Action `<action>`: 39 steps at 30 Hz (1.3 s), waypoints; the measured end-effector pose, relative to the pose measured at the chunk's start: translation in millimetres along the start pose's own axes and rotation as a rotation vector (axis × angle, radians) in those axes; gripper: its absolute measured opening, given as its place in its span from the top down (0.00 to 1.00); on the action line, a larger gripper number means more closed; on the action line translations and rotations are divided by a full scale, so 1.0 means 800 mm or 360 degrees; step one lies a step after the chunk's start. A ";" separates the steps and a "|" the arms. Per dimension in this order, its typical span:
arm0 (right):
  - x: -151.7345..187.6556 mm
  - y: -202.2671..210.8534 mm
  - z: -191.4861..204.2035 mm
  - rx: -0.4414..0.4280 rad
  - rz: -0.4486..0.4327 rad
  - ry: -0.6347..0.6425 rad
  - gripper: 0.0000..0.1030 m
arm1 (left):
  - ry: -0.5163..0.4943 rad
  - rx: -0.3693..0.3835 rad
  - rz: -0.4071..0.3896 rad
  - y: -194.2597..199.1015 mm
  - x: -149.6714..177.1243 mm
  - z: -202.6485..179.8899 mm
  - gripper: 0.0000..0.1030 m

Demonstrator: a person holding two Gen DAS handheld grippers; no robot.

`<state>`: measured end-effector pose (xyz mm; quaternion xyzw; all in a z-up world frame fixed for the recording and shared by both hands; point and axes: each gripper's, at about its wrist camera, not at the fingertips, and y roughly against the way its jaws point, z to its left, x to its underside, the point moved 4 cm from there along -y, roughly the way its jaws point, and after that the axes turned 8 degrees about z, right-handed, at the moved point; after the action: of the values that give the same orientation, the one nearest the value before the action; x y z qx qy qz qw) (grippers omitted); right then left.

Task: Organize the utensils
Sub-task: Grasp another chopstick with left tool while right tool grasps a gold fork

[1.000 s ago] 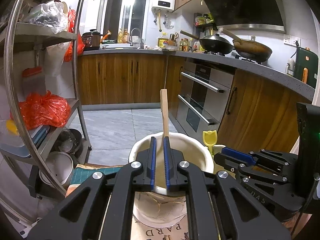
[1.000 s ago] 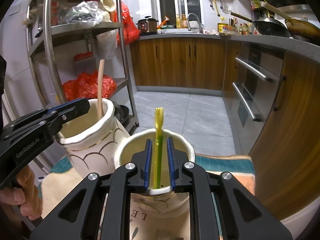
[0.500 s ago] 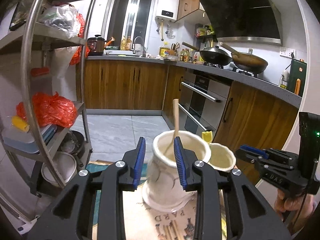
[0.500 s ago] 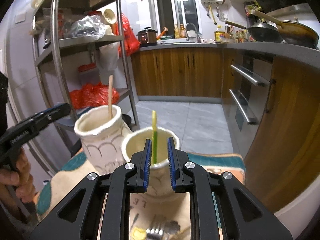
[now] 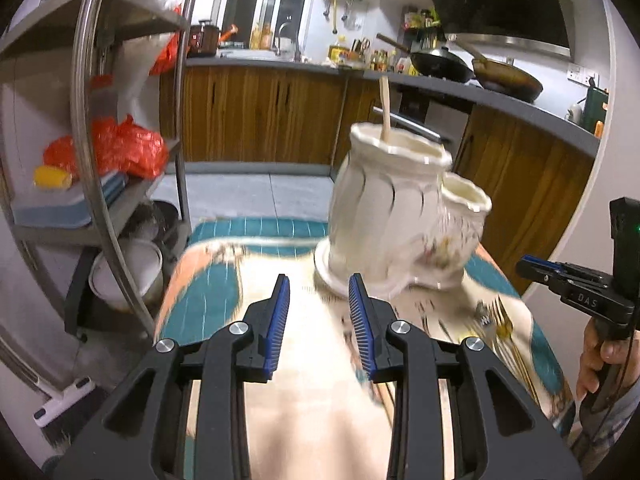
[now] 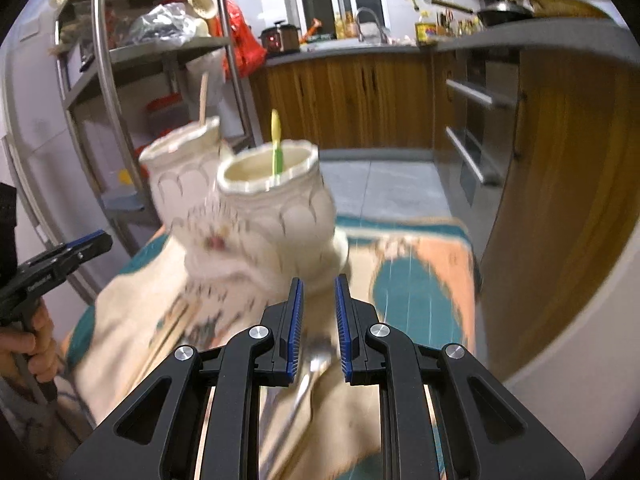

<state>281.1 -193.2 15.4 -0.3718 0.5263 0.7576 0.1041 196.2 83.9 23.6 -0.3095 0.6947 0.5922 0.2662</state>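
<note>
Two cream ceramic jars stand side by side on a patterned cloth. The taller jar (image 5: pixel 384 200) (image 6: pixel 184 184) holds a wooden stick (image 5: pixel 385 104). The shorter jar (image 5: pixel 460 224) (image 6: pixel 276 208) holds a yellow-green utensil (image 6: pixel 276 148). My left gripper (image 5: pixel 318 320) is open and empty, drawn back from the taller jar. My right gripper (image 6: pixel 318 320) is open and empty, behind the shorter jar and above a metal spoon (image 6: pixel 308 372). A gold fork (image 5: pixel 502 324) and chopsticks (image 6: pixel 168 332) lie on the cloth.
The cloth (image 5: pixel 216 304) covers a small table. A steel shelf rack (image 5: pixel 88 160) with red bags and bowls stands at the left. Wooden cabinets (image 5: pixel 260 116) and an oven are beyond. The other gripper shows at each view's edge (image 5: pixel 576 292) (image 6: pixel 60 260).
Both grippers have let go of their utensils, which now stand in the jars, opened, and pulled back from the jars toward me. More of the cloth and loose cutlery shows.
</note>
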 end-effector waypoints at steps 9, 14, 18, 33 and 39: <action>0.068 0.000 -0.001 -0.0151 0.0189 -0.0056 0.83 | -0.0072 0.0043 0.0168 -0.014 0.051 -0.014 0.70; 0.088 -0.009 0.005 -0.0143 0.0260 -0.0026 0.83 | -0.0154 0.0054 0.0238 -0.021 0.069 -0.035 0.70; 0.088 -0.010 0.003 -0.0146 0.0261 -0.0010 0.84 | -0.0202 0.0060 0.0277 -0.025 0.076 -0.044 0.70; 0.086 -0.014 -0.002 -0.0035 0.0257 0.0014 0.86 | -0.0301 0.0064 0.0358 -0.031 0.095 -0.058 0.70; 0.084 -0.016 -0.002 -0.0027 0.0270 0.0040 0.86 | -0.0327 0.0049 0.0378 -0.032 0.093 -0.062 0.70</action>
<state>241.6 -205.3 -39.2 -0.3361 0.5508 0.7633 0.0300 165.1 23.5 -40.3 -0.1588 0.7046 0.6373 0.2686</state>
